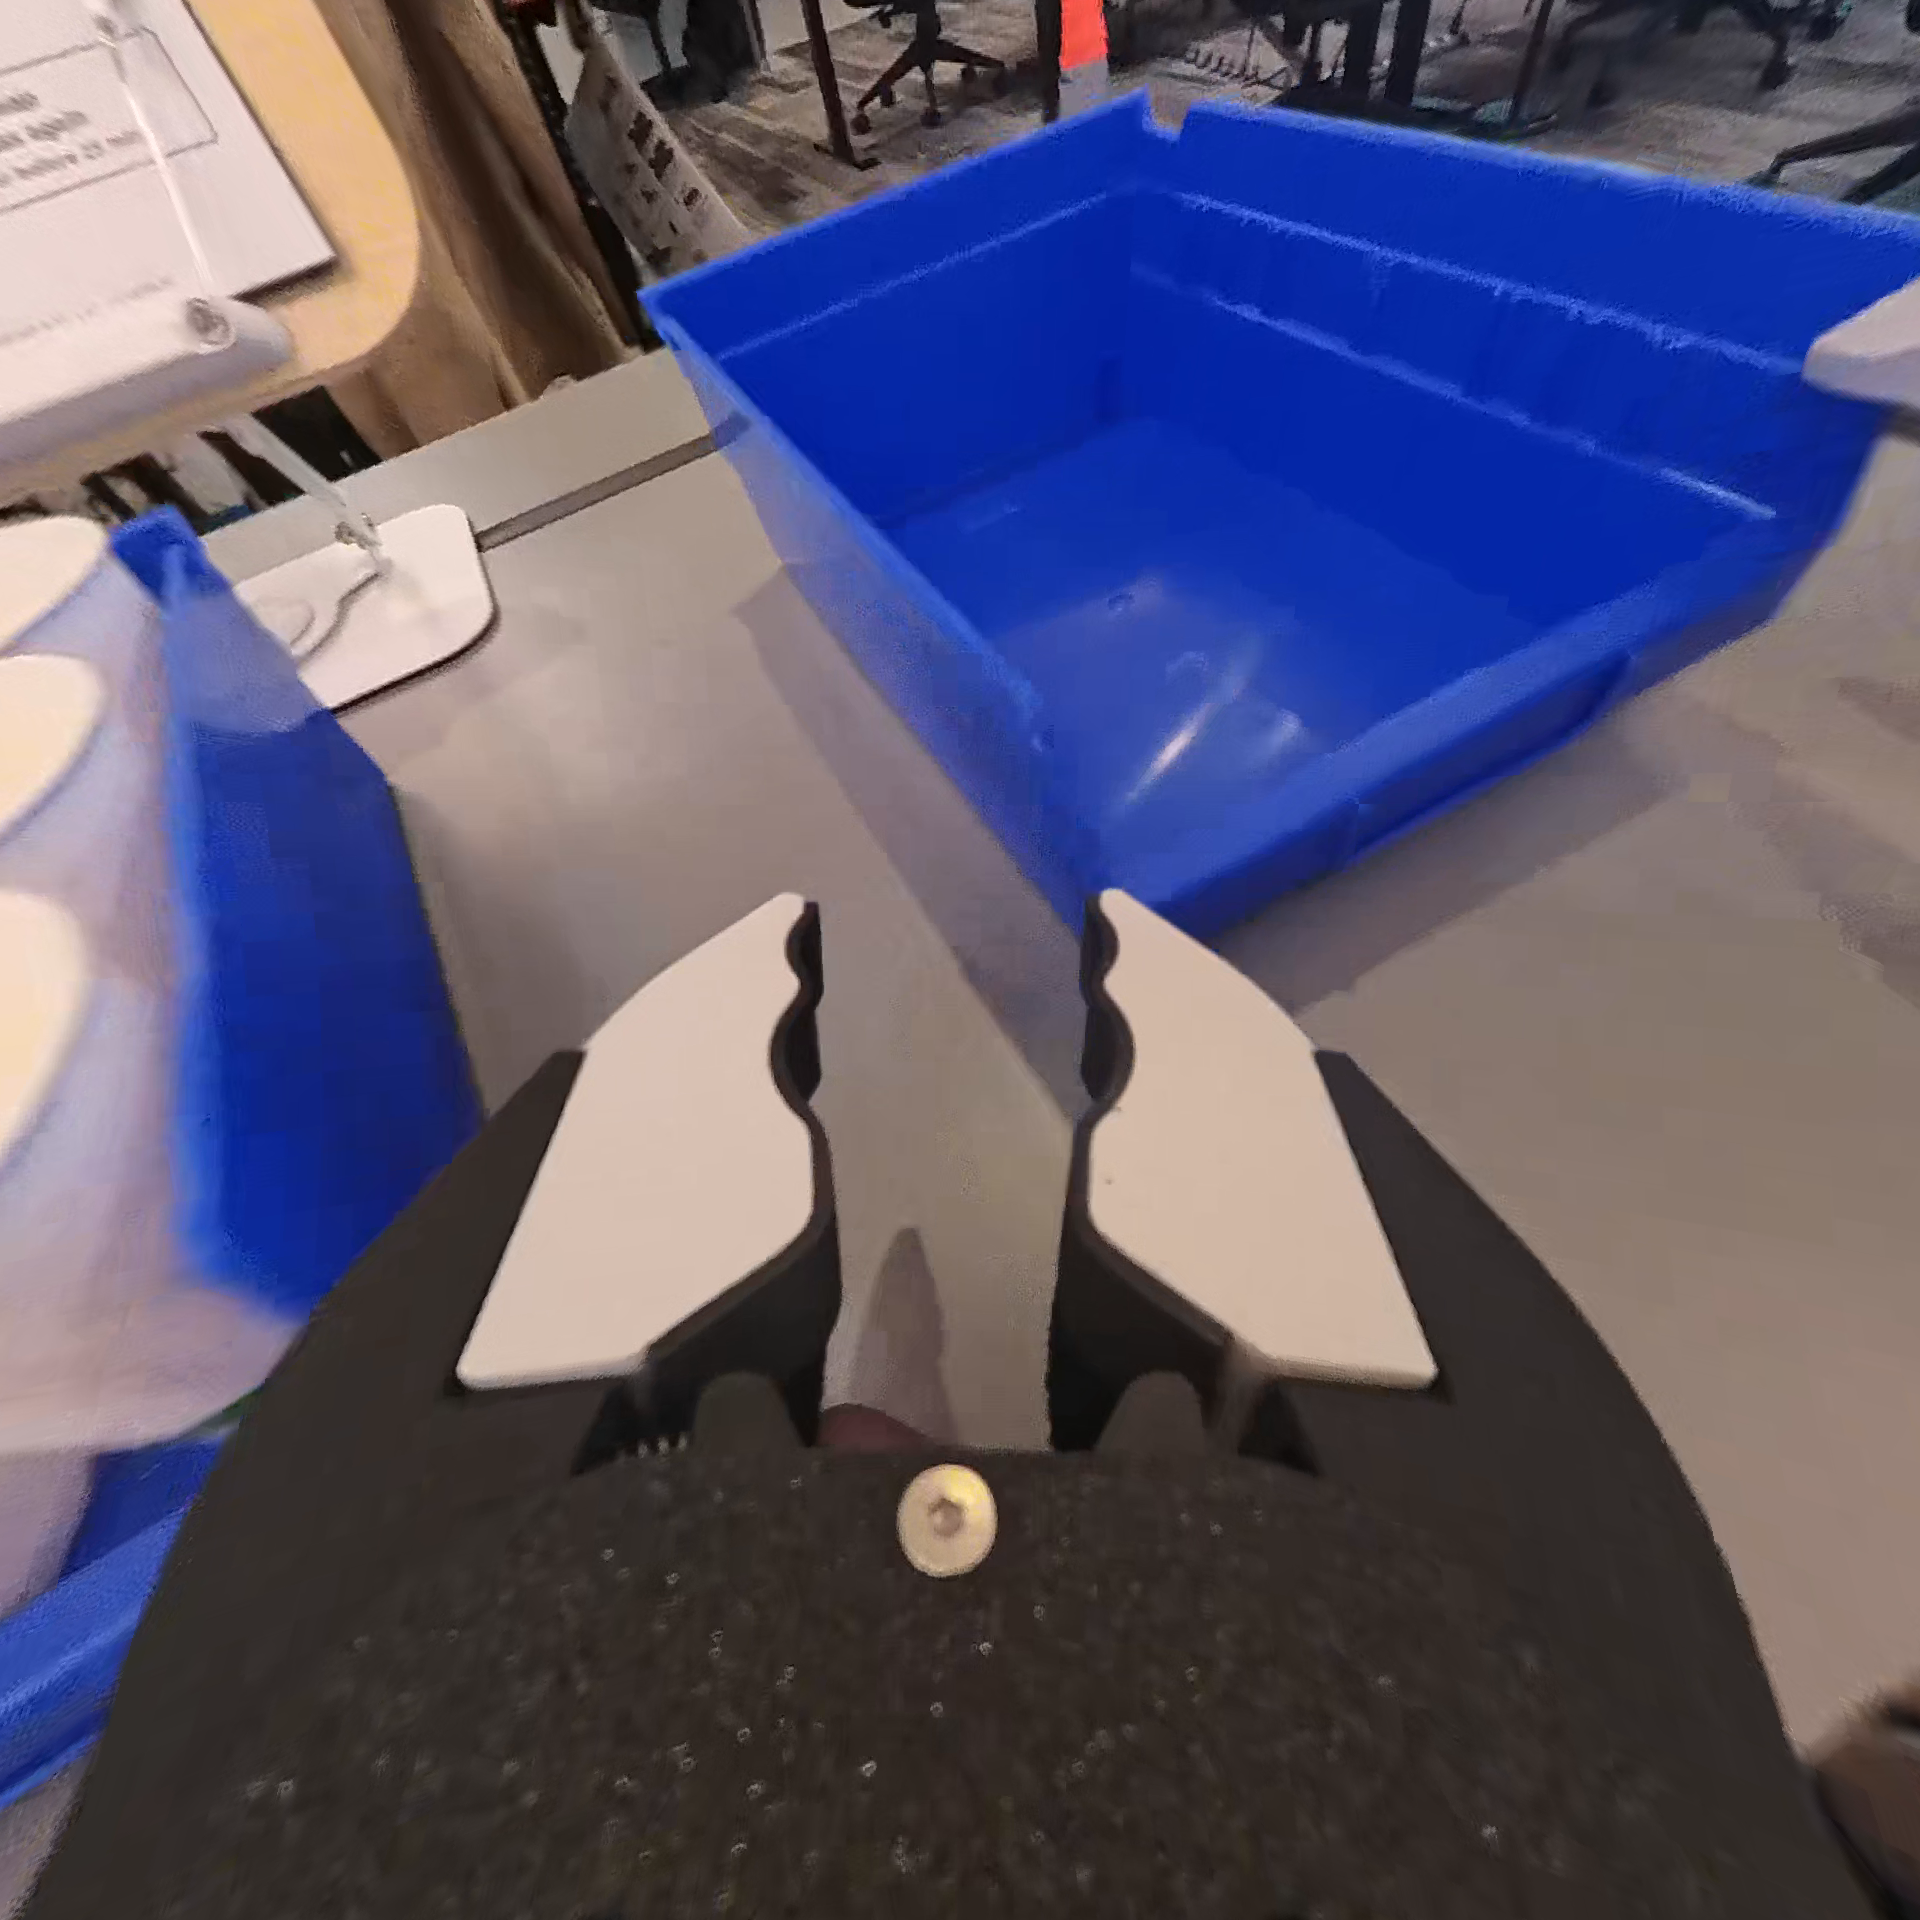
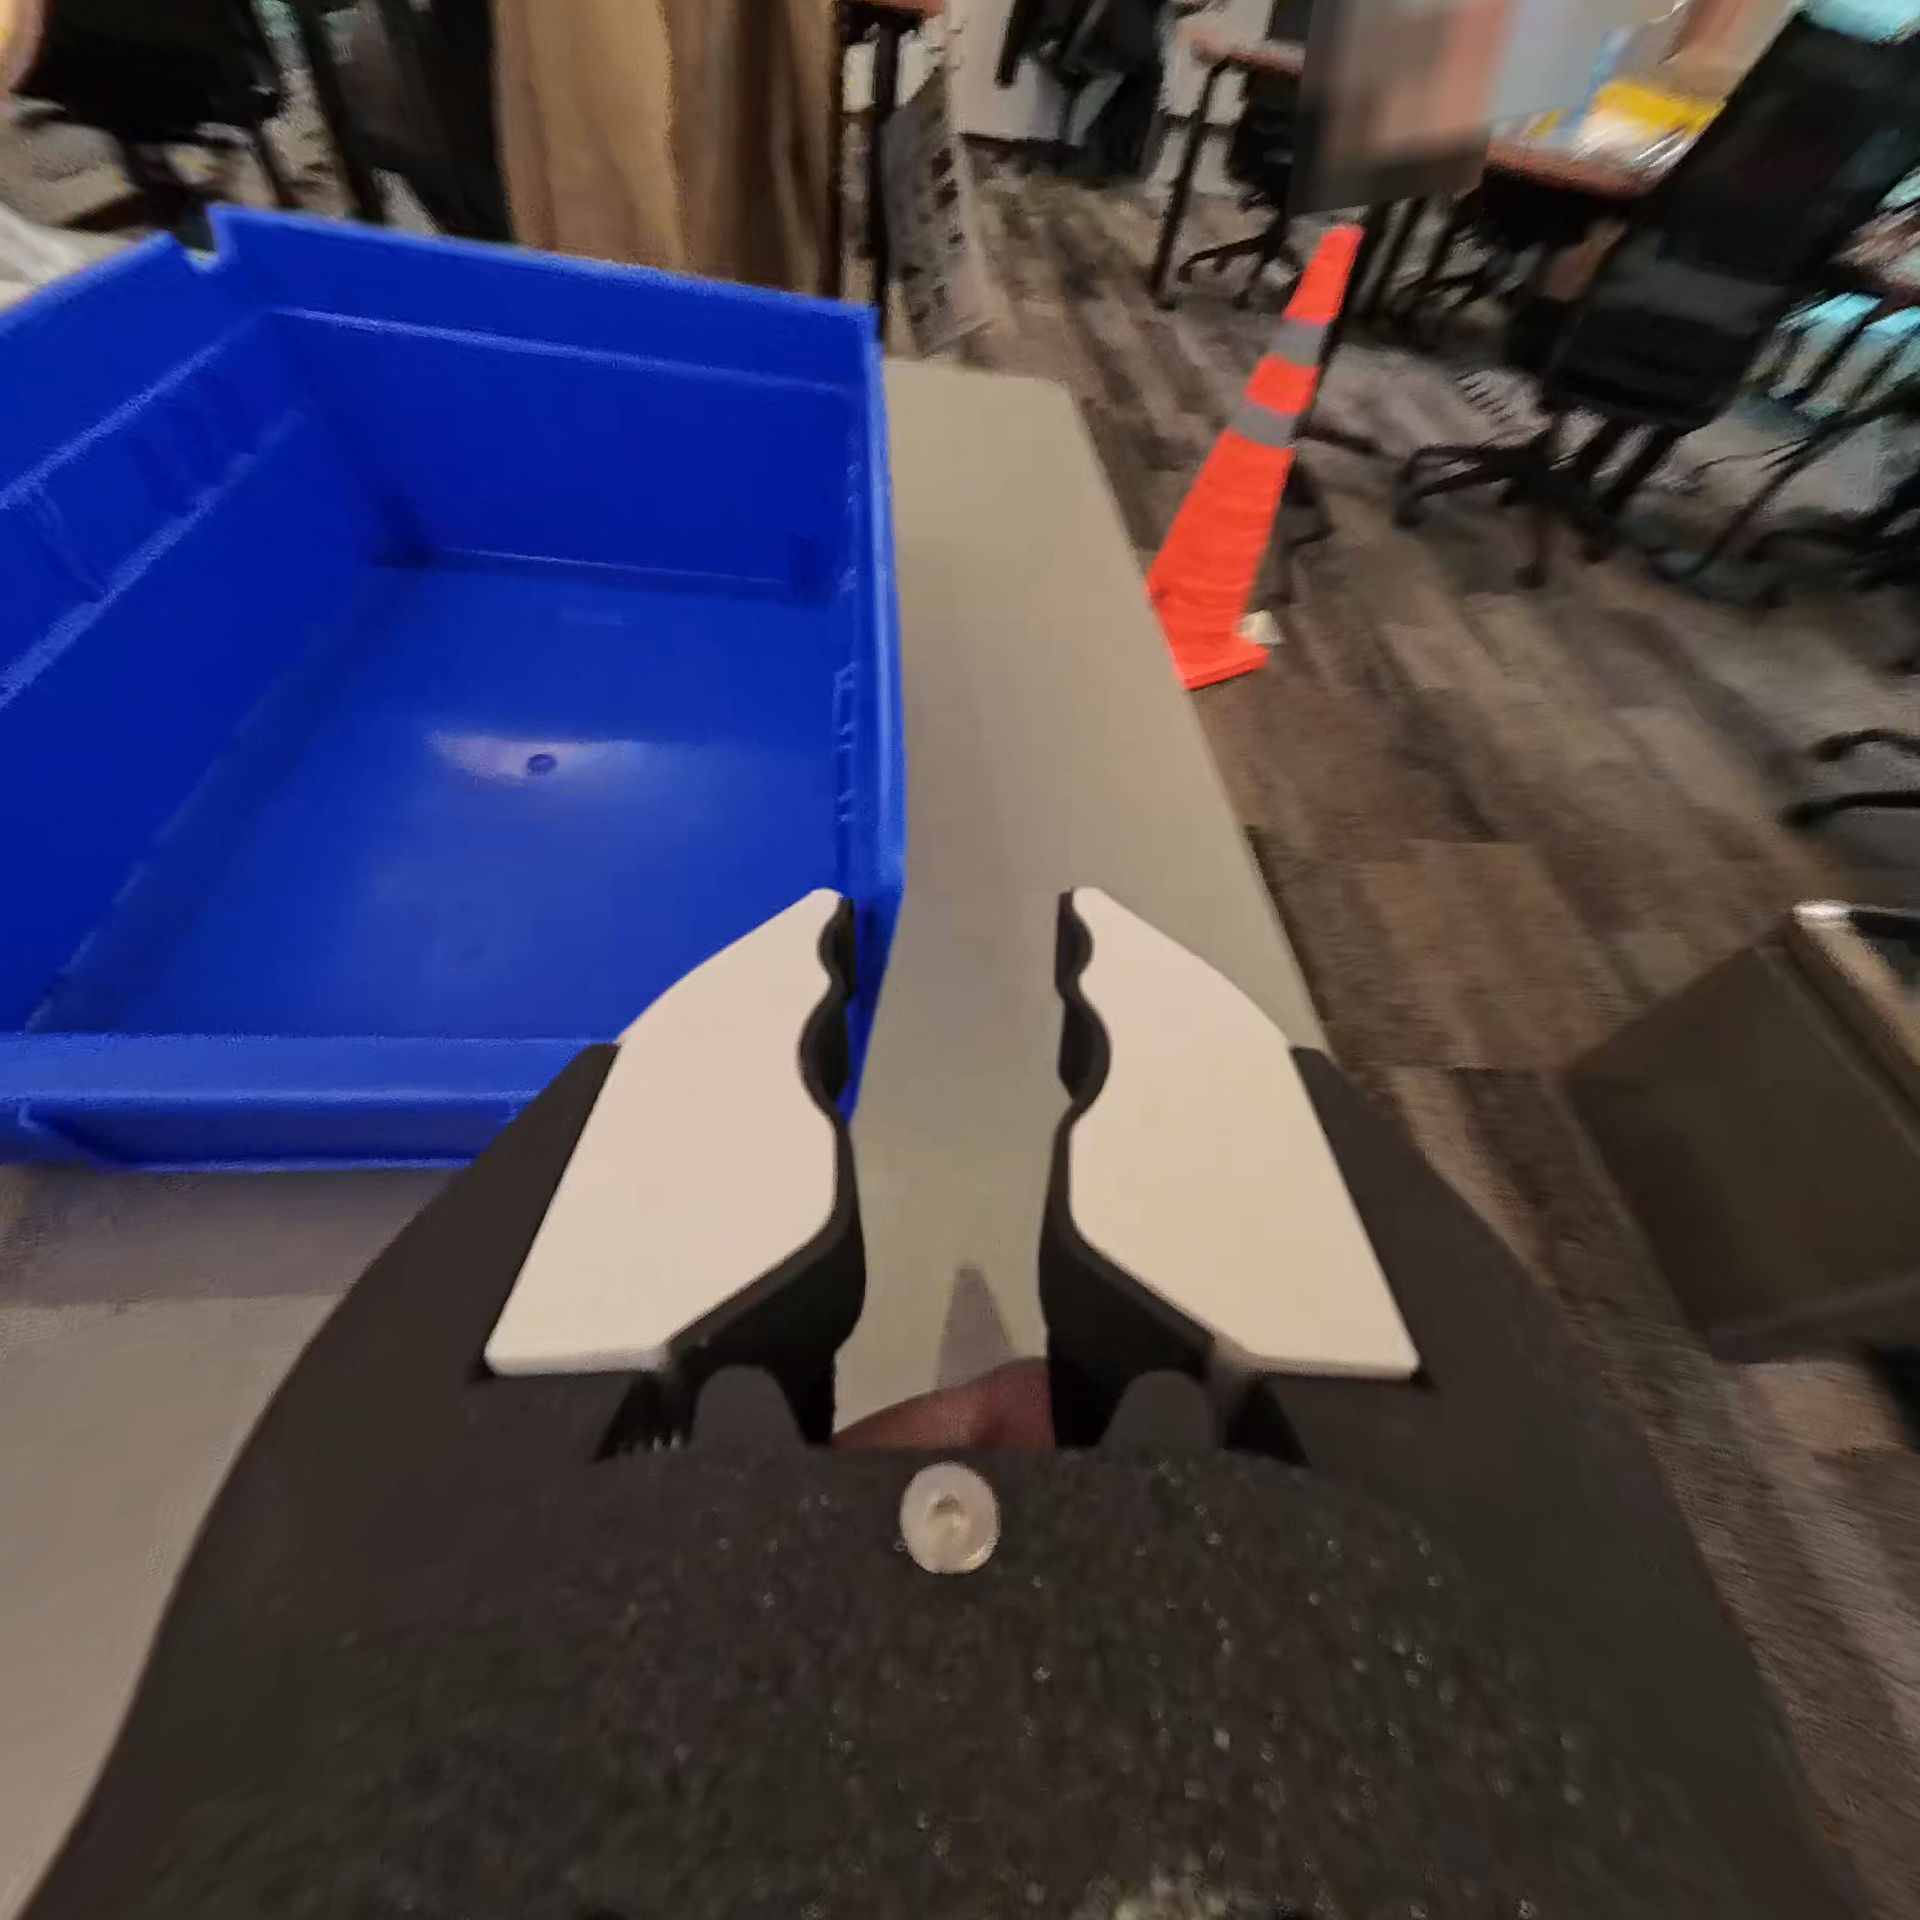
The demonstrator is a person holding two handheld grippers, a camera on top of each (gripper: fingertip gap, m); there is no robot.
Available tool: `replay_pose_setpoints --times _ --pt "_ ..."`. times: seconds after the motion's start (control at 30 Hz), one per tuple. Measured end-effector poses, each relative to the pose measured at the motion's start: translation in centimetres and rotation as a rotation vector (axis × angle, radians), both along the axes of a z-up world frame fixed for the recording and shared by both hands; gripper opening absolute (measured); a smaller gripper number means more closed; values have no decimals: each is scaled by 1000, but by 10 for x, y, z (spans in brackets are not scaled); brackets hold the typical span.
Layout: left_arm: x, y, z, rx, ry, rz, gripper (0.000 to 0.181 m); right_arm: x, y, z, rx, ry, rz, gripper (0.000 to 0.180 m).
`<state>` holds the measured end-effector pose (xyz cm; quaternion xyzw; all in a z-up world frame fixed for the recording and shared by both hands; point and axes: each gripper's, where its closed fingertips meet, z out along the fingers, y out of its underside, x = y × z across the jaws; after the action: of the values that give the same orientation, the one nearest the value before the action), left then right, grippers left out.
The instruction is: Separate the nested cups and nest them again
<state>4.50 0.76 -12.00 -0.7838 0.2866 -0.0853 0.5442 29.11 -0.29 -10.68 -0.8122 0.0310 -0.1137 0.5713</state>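
A: Anything gripped?
B: No. The left gripper (image 1: 948,914) and right gripper (image 2: 954,904) both gape, holding nothing.
A: The cups (image 1: 52,935)?
B: Blurred white, far left in a blue bin (image 1: 301,997); seemingly nothing started.

Cups (image 1: 52,935) in left bin (image 1: 301,987), right bin (image 1: 1299,644) beside

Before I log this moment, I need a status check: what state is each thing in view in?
left gripper: open, fingers apart, holding nothing, above the table
right gripper: open, empty, beside the big bin's corner
large blue bin: upright, empty inside
second blue bin: at the left edge, holding white cups
white cups: blurred, cannot tell whether nested
orange cone: upright on the floor
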Motion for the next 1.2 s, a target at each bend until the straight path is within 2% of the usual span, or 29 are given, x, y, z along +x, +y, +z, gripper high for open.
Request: replay_pose_setpoints --times 0.07,0.13,0.2,0.27,0.33,0.43,0.57,0.7,0.77,0.83,0.87,0.9,1.2 --pt "-30 -21 15 9 -11 -42 47 -15 -21 31 87 -47 -25 36" --pt "-69 -42 34 39 -24 -71 46 -65 -34 62 196 -24 73 35" --pt "-118 -55 46 58 -39 -50 45 -138 -41 75 262 47 223 30" --pt "-180 -53 51 59 -75 53 45 -225 -42 59 226 154 417 23" --pt "-244 -39 49 68 -129 190 44 -296 -35 29 118 206 539 25" --pt "-308 -12 28 0 -176 328 47 -350 -14 2 27 152 539 35" --pt "-321 19 3 -82 -211 336 47 -370 15 -17 -23 159 452 36" --pt "-315 41 -7 -97 -193 316 42 -375 37 -22 -33 167 407 31" --pt "-308 46 -11 -117 -197 291 29 -375 46 -28 -64 145 383 18" --pt "-308 49 -11 -111 -191 323 19 -373 51 -25 -44 150 350 11" --pt "-313 50 -10 -99 -179 355 7 -369 53 -25 -40 154 316 5" --pt "-315 51 -9 -87 -171 370 5 -370 54 -25 -37 169 311 4" --pt "-340 44 0 -65 -156 401 3 -397 48 -22 -11 230 290 4"
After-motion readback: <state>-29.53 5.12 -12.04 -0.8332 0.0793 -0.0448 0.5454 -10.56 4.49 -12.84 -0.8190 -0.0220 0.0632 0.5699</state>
